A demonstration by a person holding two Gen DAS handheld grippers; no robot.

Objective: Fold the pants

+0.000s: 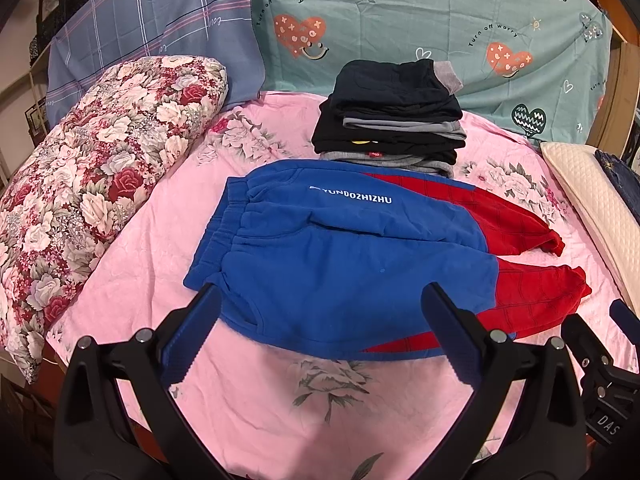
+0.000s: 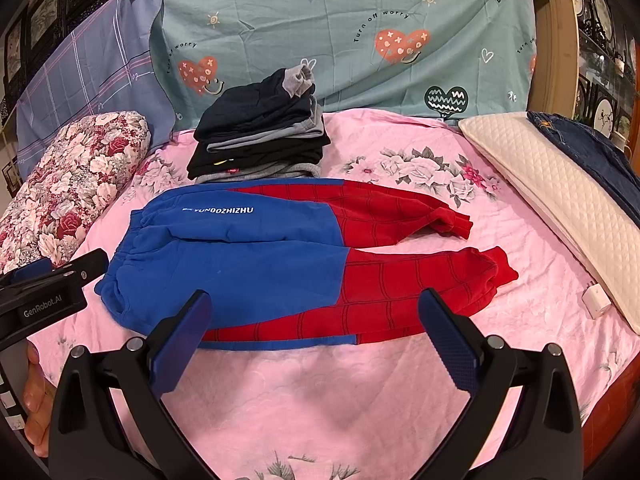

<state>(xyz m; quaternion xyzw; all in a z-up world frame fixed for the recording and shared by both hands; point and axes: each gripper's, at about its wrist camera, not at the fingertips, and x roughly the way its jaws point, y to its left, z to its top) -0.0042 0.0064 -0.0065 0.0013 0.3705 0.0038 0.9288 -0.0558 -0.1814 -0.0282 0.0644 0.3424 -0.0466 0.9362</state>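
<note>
Blue and red pants (image 1: 340,256) lie flat on the pink floral bedsheet (image 1: 248,400), waistband to the left, both red legs to the right; they also show in the right wrist view (image 2: 260,264). My left gripper (image 1: 320,300) is open and empty, hovering over the near edge of the blue part. My right gripper (image 2: 316,308) is open and empty, over the near edge where blue meets red. The left gripper's body shows at the left edge of the right wrist view (image 2: 44,300).
A stack of folded dark pants (image 1: 392,116) sits behind the pants, also in the right wrist view (image 2: 260,136). A floral pillow (image 1: 92,176) lies at left. A cream quilted pillow (image 2: 560,208) with dark denim (image 2: 600,156) lies at right, a small white plug (image 2: 596,300) beside it.
</note>
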